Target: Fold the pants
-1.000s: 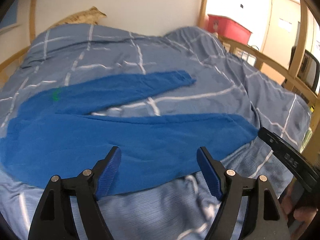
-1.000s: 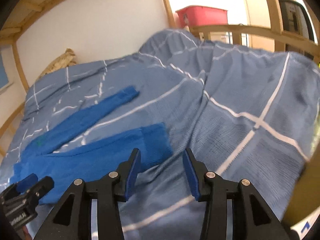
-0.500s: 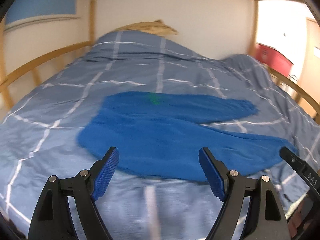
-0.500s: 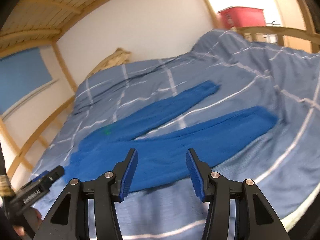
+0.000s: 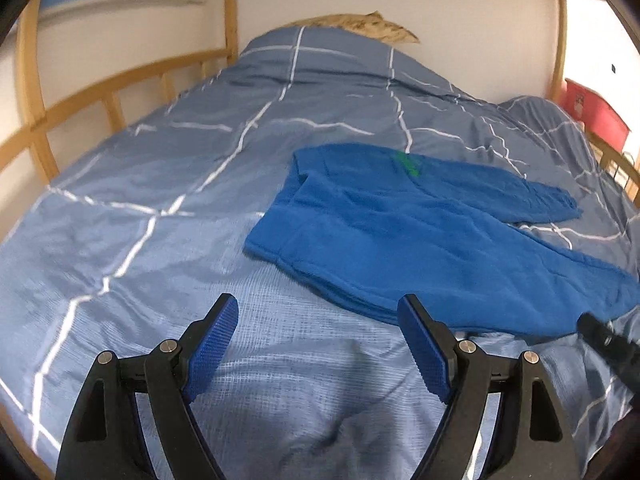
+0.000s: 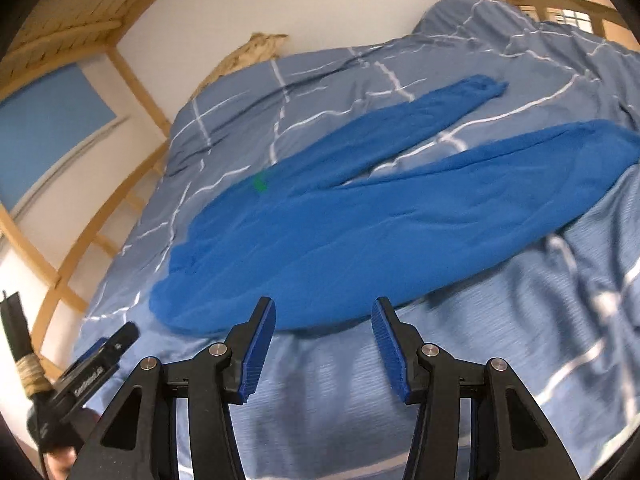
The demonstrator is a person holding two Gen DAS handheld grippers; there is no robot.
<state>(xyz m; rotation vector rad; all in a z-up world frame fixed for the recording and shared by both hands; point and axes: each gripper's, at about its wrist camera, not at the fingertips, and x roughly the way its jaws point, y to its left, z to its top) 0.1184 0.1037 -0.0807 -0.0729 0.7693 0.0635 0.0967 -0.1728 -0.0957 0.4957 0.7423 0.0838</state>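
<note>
Blue pants (image 5: 400,232) lie flat on a blue checked duvet (image 5: 160,184), legs spread apart and pointing right, a small green tag (image 5: 408,164) near the waist. My left gripper (image 5: 318,336) is open and empty, just short of the waistband's near corner. In the right wrist view the pants (image 6: 360,216) fill the middle. My right gripper (image 6: 322,332) is open and empty, at the near edge of the closer leg. The left gripper's tip (image 6: 100,364) shows at the lower left there.
Wooden bed rails (image 5: 100,96) run along the left side, and more rail (image 6: 568,4) on the right. A red bin (image 5: 592,116) stands beyond the bed. A tan pillow (image 5: 360,26) lies at the head against the white wall.
Both grippers have swung left along the pants toward the waist end. The left view now faces the waistband rather than the legs. Both stay open.
</note>
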